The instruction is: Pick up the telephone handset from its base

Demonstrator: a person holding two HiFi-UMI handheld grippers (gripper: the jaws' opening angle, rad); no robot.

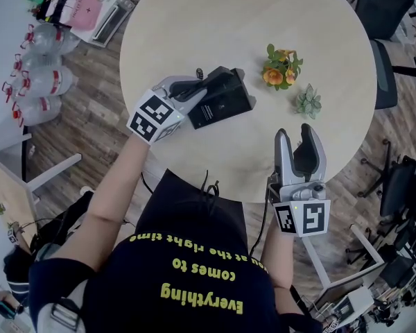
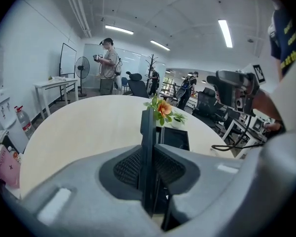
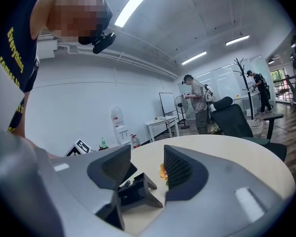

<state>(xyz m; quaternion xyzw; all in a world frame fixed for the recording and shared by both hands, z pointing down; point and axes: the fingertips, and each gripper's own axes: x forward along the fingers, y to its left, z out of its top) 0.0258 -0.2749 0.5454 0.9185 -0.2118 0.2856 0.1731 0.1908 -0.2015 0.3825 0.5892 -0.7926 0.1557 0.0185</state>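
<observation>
One handset [image 2: 148,132], black and slim, is held edge-on between the narrowed jaws of the left gripper [image 1: 188,91], long axis toward 12 o'clock, at the base's [image 1: 225,106] 9 o'clock side. The right gripper [image 1: 295,136], jaws apart and empty, is kept at 4 o'clock, well apart.

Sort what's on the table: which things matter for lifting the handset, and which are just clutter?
Job: slim black telephone handset; black telephone base; left gripper, shut on the handset.
Lying about: orange potted flowers; small green succulent; right gripper, open and empty.
</observation>
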